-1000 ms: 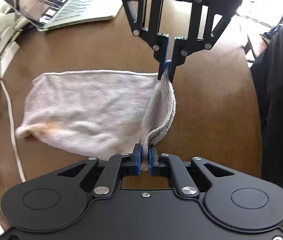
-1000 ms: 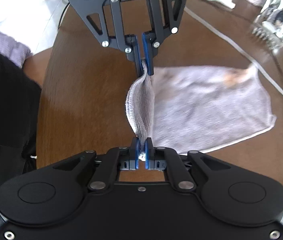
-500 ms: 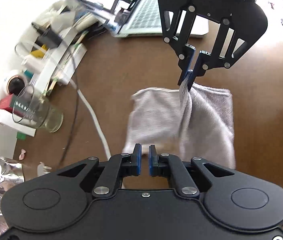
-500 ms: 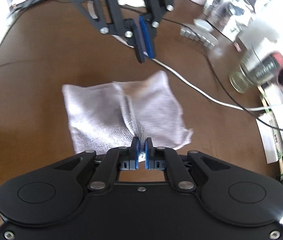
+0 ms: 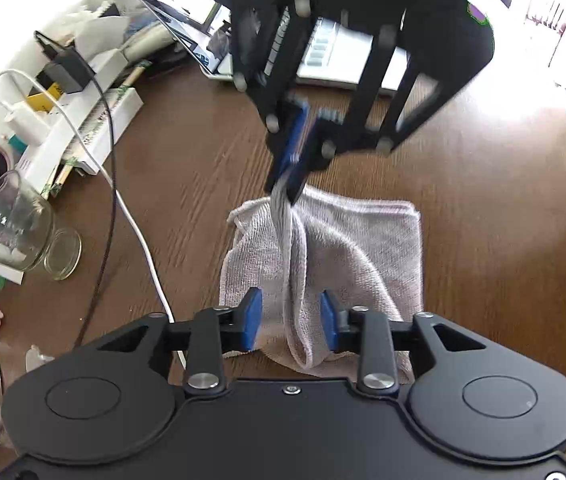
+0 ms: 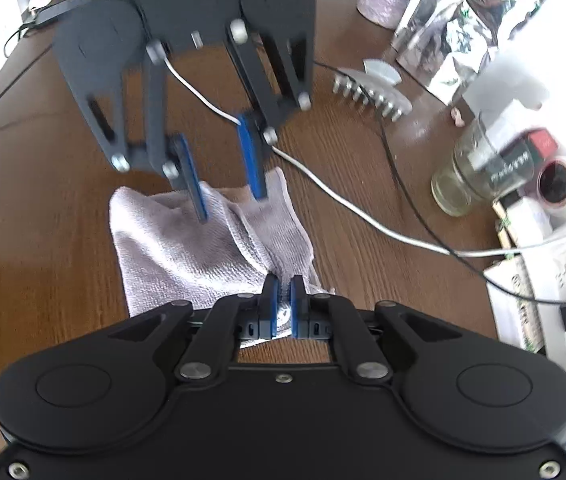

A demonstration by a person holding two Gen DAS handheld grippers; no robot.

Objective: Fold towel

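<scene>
A grey towel (image 5: 347,248) lies folded on the brown table (image 5: 483,208); it also shows in the right wrist view (image 6: 187,256). My left gripper (image 5: 290,322) is open, its blue pads either side of a raised ridge of towel without touching it. In the right wrist view the left gripper (image 6: 229,200) hangs open over the towel's far edge. My right gripper (image 6: 281,304) is shut on the towel's near edge. In the left wrist view the right gripper (image 5: 288,190) pinches the towel's far end and lifts it slightly.
A white cable (image 5: 143,248) and a black cable (image 5: 103,216) run left of the towel. A glass jar (image 5: 23,236), boxes (image 5: 83,136) and a laptop (image 5: 323,52) crowd the left and far side. Foil bags (image 6: 463,20) and a glass (image 6: 471,176) stand at the right.
My left gripper has opened and let go of the towel. The towel's lifted edge came over and down, so the towel now lies folded in half. My right gripper stays shut on it.
</scene>
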